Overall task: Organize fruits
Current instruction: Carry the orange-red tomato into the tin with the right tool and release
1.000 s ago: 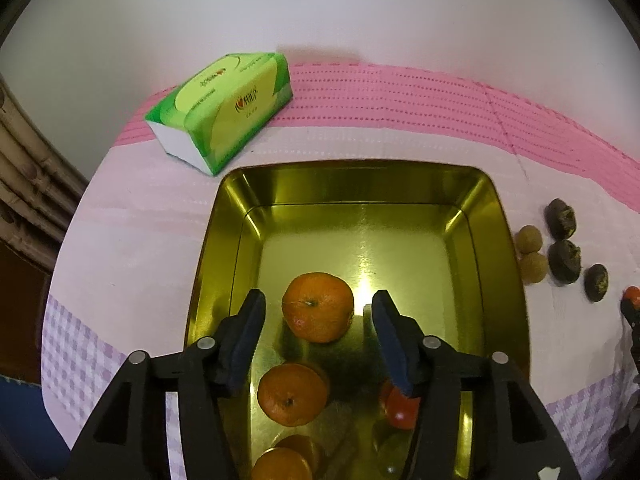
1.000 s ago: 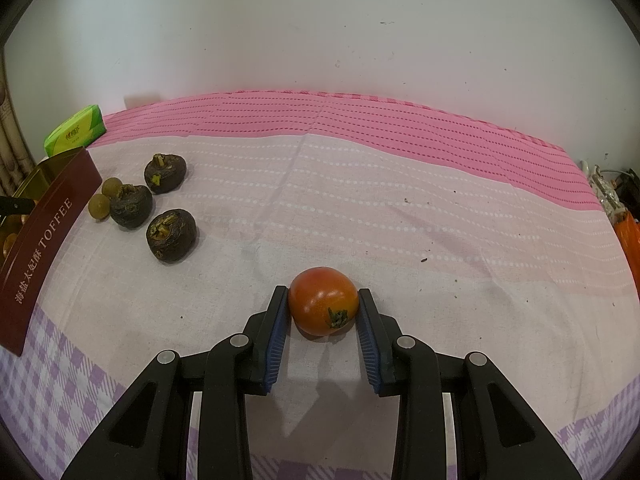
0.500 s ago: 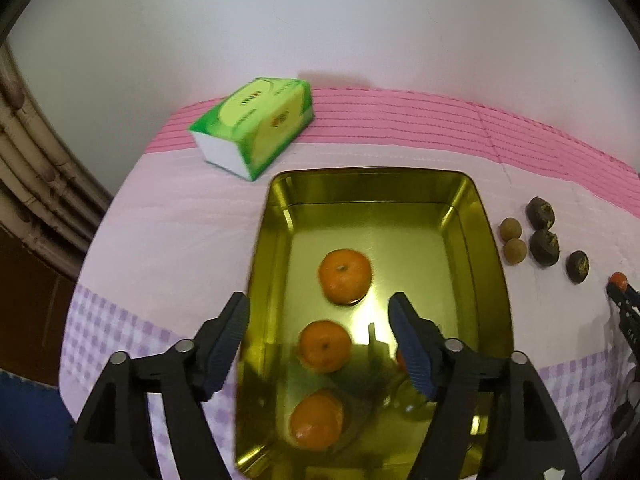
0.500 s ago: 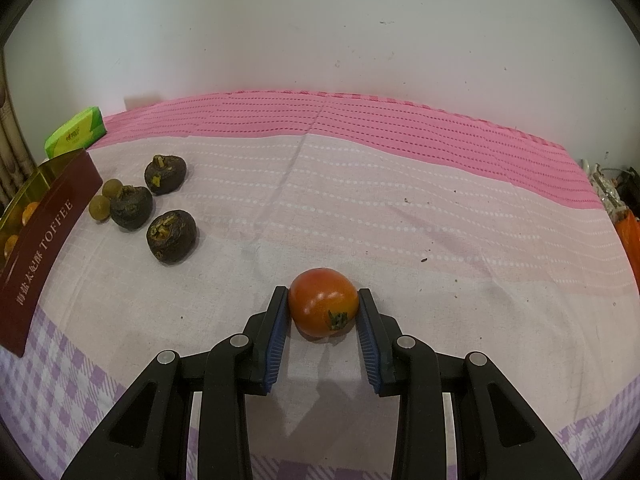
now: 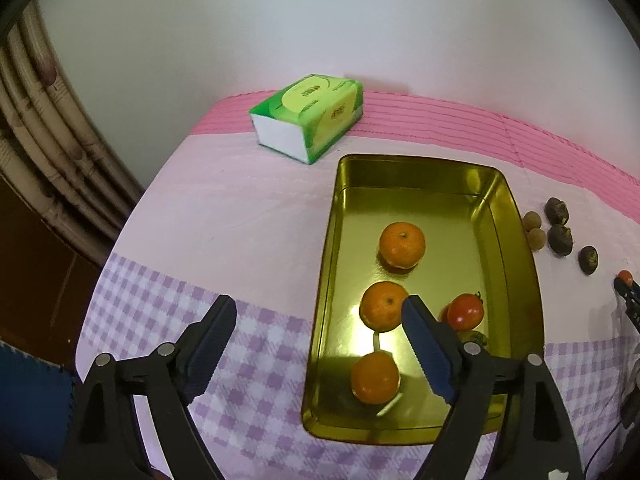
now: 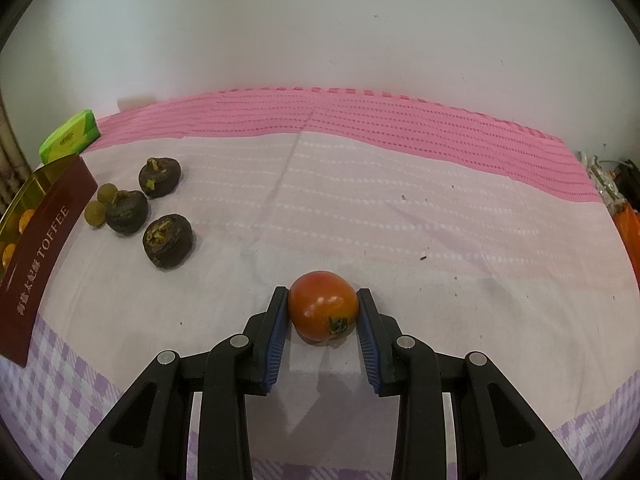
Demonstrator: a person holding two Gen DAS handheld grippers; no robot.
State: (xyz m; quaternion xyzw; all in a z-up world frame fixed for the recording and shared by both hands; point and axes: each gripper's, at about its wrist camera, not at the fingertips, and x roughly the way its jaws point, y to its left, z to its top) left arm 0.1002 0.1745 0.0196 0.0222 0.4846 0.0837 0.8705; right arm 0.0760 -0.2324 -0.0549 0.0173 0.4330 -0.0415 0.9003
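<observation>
While pinched between blue pads, tomato (image 6: pixel 323 306) glossy orange-red, green-stemmed

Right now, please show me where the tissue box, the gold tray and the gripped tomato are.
tissue box (image 5: pixel 310 114), left wrist view, on its green top.
gold tray (image 5: pixel 416 196), left wrist view, on its bare floor.
tomato (image 6: pixel 320 304), right wrist view, on its front skin.

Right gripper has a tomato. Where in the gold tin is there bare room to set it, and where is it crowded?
The gold tin is bare across its far end, between the back wall and the farthest orange. The near half is crowded: two more oranges and a tomato. The right gripper is shut on its tomato.
</observation>
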